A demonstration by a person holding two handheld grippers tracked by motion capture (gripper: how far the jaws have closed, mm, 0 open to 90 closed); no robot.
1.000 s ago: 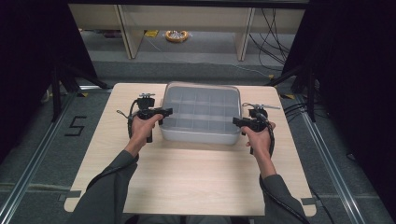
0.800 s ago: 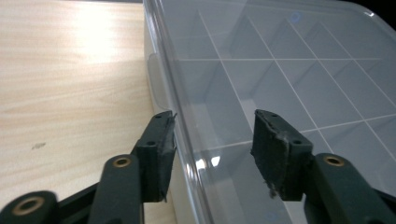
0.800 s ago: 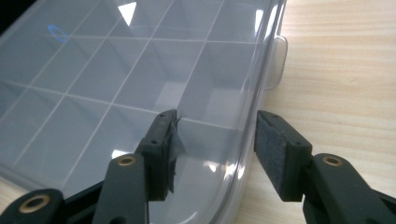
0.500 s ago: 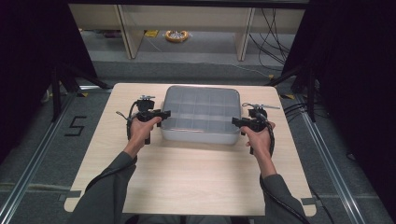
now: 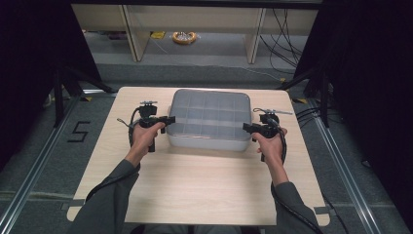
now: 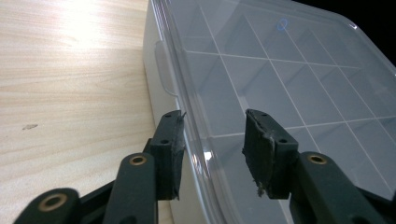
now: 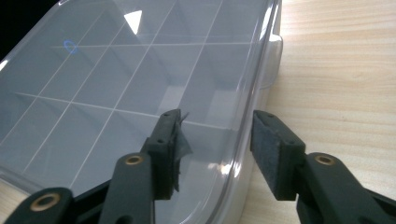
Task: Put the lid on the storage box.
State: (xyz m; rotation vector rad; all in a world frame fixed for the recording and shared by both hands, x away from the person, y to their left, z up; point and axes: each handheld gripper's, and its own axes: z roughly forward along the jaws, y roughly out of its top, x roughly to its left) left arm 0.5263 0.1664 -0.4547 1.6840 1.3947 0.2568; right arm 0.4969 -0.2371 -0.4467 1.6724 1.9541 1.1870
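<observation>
A translucent grey compartment box [image 5: 210, 119] with a clear lid sits on the far half of the light wooden table [image 5: 195, 190], roughly centred between left and right, its long sides running left to right. The lid is seated on the box, and the divider grid inside shows through it as rows of rectangular cells. The left gripper [image 5: 168, 120] is at the box's left end, held in the person's left hand [image 5: 145, 136]; in the left gripper view its jaws straddle the lid's rim, one outside against the box wall and one over the lid. The jaws have just been closing, yet a gap remains between the inner pad and the plastic, so they stand apart around the edge, not clamped. The right gripper [image 5: 246, 128] is at the box's right end, held in the right hand [image 5: 269, 141]; its view shows the same arrangement, one jaw over the lid and the other outside over the table. Its jaws have also just been closing, and they too stand apart around the rim. A small latch tab [image 6: 163, 70] projects from the box's left wall beyond the left gripper.
</observation>
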